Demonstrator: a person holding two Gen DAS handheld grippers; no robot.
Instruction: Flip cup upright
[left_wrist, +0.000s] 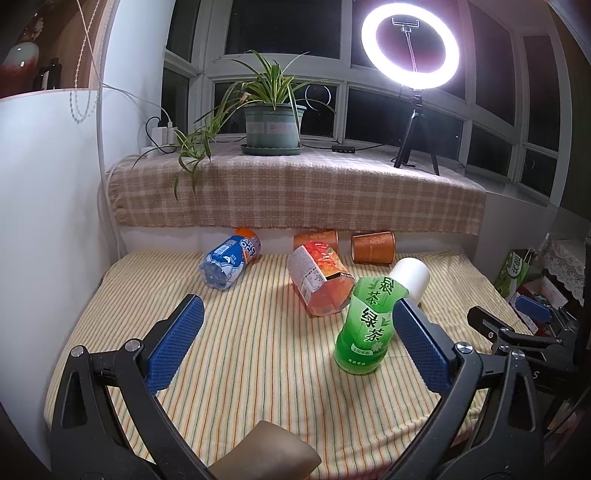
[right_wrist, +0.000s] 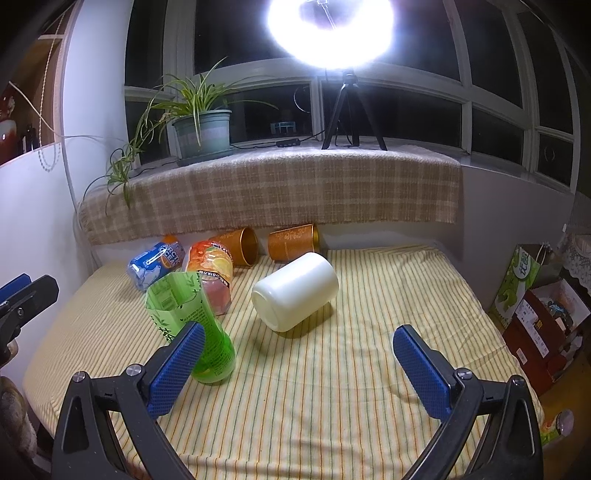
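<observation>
Though on its side, white cup (right_wrist: 295, 291) ahead of wide-spread right gripper (right_wrist: 299, 365).

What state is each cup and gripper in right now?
Green cup: standing upright.
White cup: lying on its side.
Orange fruit cup: on its side.
Blue cup: on its side.
Two brown cups: on their sides.
Left gripper: open.
Right gripper: open.

ring light (left_wrist: 410, 46) sole source — blown-out glare, dark windows, fisheye-bent edges, soft shadows.
</observation>
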